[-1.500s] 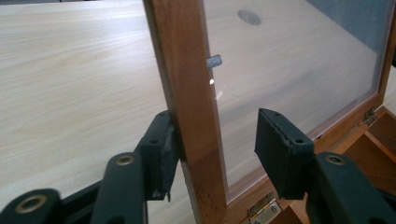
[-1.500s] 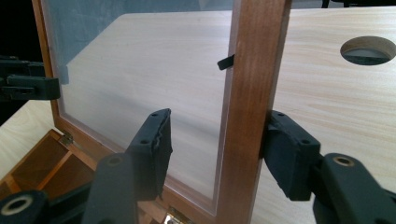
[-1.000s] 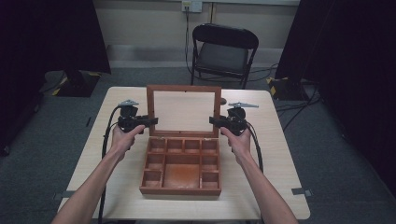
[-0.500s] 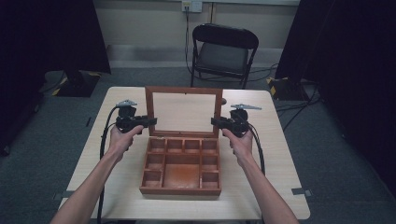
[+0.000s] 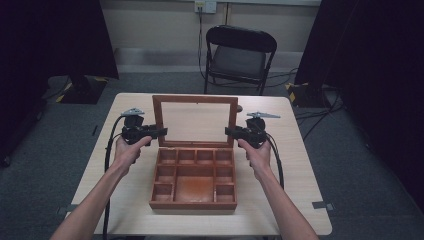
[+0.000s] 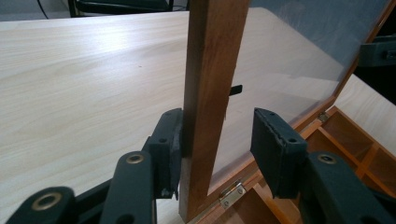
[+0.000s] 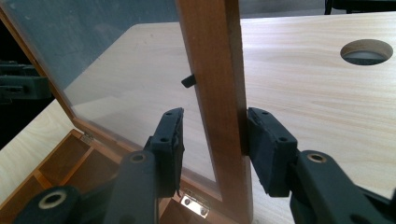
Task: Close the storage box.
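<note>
- Centre-left of the high view: left gripper (image 5: 161, 133), held in the person's left hand (image 5: 128, 150), jaws pointing toward frame centre at the left side rail of the lid (image 5: 158, 120)
- Left gripper view: left gripper (image 6: 217, 140) jaws apart, straddling the lid's wooden rail (image 6: 210, 93); the jaw at frame left touches the rail's outer face, the jaw at frame right stands off with a clear gap, so not clamped
- Centre-right of the high view: right gripper (image 5: 231, 132) in the right hand (image 5: 258, 154), jaws pointing toward frame centre at the lid's right rail
- Right gripper view: right gripper (image 7: 215, 140) jaws apart around the rail (image 7: 217, 93); the jaw at frame right sits against the rail's outer face, the jaw at frame left is beside the glass pane (image 7: 130, 84), contact not resolvable
- Wooden box (image 5: 194, 176) in the middle of the table (image 5: 300, 165), lid standing roughly upright at its far edge, hinged; brass hinge visible low in the left gripper view (image 6: 232, 192) and low in the right gripper view (image 7: 195, 200)
- Box interior divided into compartments; all look bare from above
- Round hole in the tabletop (image 7: 366, 50), upper right of the right gripper view
- Black folding chair (image 5: 239, 55) beyond the table, top centre of the high view; cables on the grey floor at right
</note>
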Motion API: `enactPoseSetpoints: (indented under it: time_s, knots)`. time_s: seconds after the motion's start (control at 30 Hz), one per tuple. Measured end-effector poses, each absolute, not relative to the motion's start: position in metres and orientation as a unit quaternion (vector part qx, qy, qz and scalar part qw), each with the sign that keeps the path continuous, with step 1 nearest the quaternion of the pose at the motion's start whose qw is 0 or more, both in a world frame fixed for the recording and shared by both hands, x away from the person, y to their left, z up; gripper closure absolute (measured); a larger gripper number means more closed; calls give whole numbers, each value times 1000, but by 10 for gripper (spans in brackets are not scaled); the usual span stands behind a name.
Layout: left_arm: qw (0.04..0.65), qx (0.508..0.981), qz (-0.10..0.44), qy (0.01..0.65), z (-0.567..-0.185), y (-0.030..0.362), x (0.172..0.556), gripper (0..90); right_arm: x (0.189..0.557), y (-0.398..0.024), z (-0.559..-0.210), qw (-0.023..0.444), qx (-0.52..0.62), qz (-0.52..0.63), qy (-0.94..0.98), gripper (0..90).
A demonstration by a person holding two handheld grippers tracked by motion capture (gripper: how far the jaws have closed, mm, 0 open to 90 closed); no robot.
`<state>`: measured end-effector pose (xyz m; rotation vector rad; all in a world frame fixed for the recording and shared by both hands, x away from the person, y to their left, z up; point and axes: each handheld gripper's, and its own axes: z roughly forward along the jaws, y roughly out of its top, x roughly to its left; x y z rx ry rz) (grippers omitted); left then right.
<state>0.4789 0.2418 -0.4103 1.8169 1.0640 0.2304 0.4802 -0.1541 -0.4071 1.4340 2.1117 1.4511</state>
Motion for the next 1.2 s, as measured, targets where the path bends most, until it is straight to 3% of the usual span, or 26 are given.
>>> enactPoseSetpoints:
  time_s: [0.3,0.37,0.57,0.77,0.93,1.03,1.2]
  knots:
    - [503,736,106,440,-404,245,476,469,471,-155,-405,106,482,489,719,593]
    - [509,737,107,431,-403,243,474,538,469,-156,-404,109,478,488,722,595]
    - [507,741,115,425,-402,244,472,576,468,-156,-404,104,480,490,720,579]
    - [515,734,119,426,-399,250,468,615,468,-154,-403,90,482,498,715,445]
    - [530,721,115,430,-396,256,468,639,469,-154,-401,95,480,509,708,434]
    - [532,723,111,427,-395,258,468,651,469,-151,-400,117,472,496,719,461]
    - [531,728,94,423,-400,258,472,604,470,-159,-402,121,483,498,709,676]
